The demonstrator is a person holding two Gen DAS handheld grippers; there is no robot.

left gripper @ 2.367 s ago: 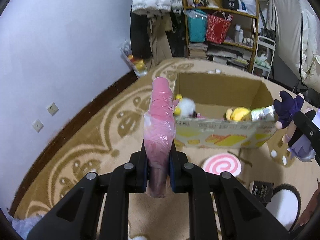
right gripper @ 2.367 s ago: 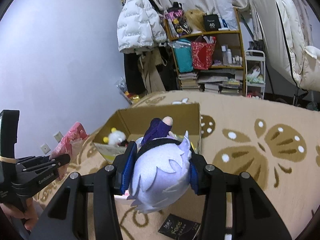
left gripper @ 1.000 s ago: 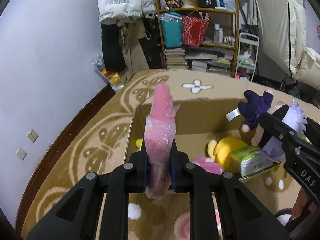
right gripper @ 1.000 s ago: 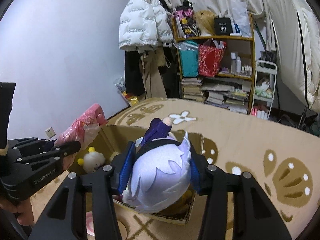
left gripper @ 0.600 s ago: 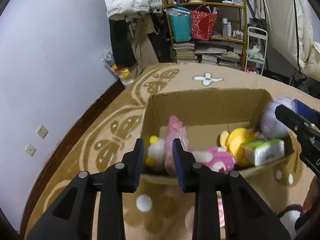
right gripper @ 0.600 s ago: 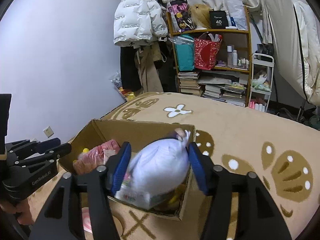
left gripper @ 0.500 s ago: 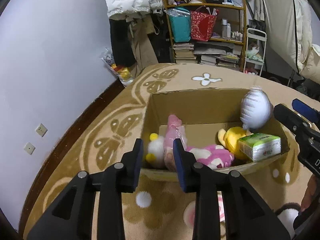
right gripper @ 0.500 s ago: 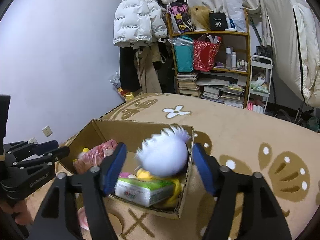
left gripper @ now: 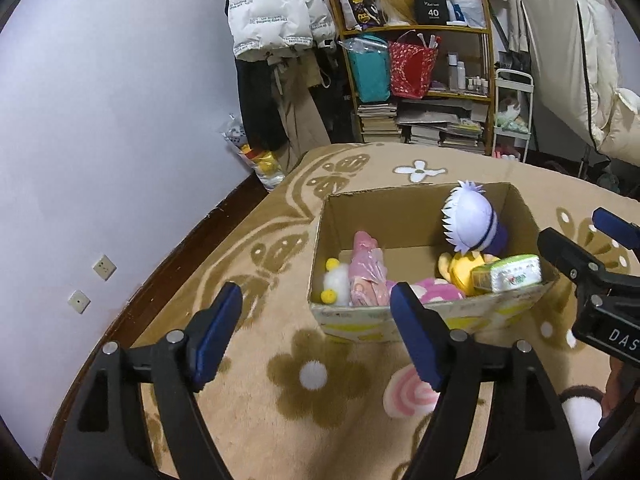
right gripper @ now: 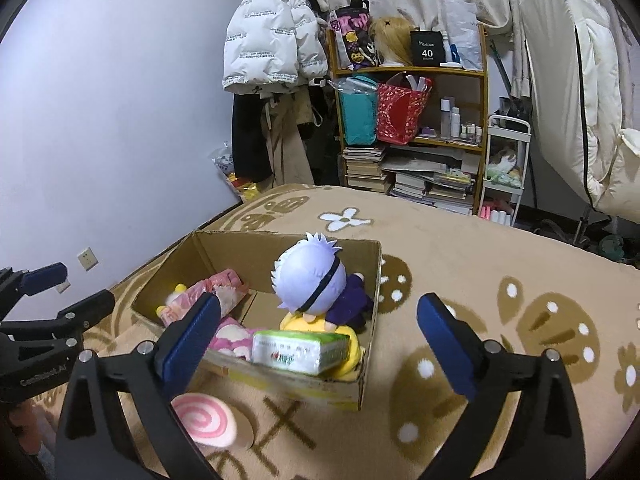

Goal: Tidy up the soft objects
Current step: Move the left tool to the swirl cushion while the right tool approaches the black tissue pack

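An open cardboard box [left gripper: 408, 204] [right gripper: 372, 280] sits on the patterned carpet. Inside lie a pink wrapped bundle [left gripper: 366, 268] [right gripper: 208, 292], a white-haired doll in purple [left gripper: 472, 220] [right gripper: 312, 280], a yellow plush [left gripper: 456, 266], a white and yellow plush [left gripper: 334, 280], a pink and white plush [right gripper: 230, 336] and a green tissue pack [left gripper: 508, 278] [right gripper: 300, 350]. My left gripper [left gripper: 316, 320] is open and empty, in front of the box. My right gripper [right gripper: 320, 322] is open and empty above the box's near right side.
A round pink swirl cushion [left gripper: 408, 394] [right gripper: 208, 420] lies on the carpet in front of the box. A black and white slipper [left gripper: 580, 412] lies at the right. A cluttered wooden shelf [right gripper: 412, 120], hanging coats [right gripper: 272, 52] and a white trolley [right gripper: 504, 168] stand along the far wall.
Both grippers opened and let go: the pink bundle and the white-haired doll dropped into the box. Both grippers then drew back and opened wider.
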